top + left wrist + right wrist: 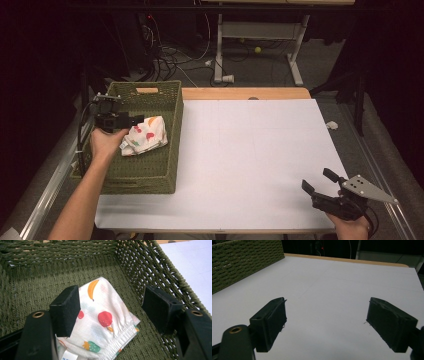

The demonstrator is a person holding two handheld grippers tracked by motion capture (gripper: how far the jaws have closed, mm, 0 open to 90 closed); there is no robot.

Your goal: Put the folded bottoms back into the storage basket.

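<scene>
A small white cloth [105, 320] printed with fruit lies bunched on the floor of a green woven basket [170, 150], close to the basket's right wall. It looks light, soft and floppy, likely to sag and unfold when lifted, with a gathered elastic hem along one edge; the raised middle fold, or that thicker hem, seems the best place to pinch it. The left hand-held gripper [131, 120] hangs inside the basket with its jaws spread wide apart, one pad against or just over the cloth's near side, the other beside the wicker wall, nothing yet grasped. The basket's walls stand high around the cloth, so room is tight sideways and free only upward. The basket sits at the left edge of a white table [250, 150] whose broad surface is bare. The right hand-held gripper [320, 184] rests near the table's front right corner, jaws also spread and holding nothing.
</scene>
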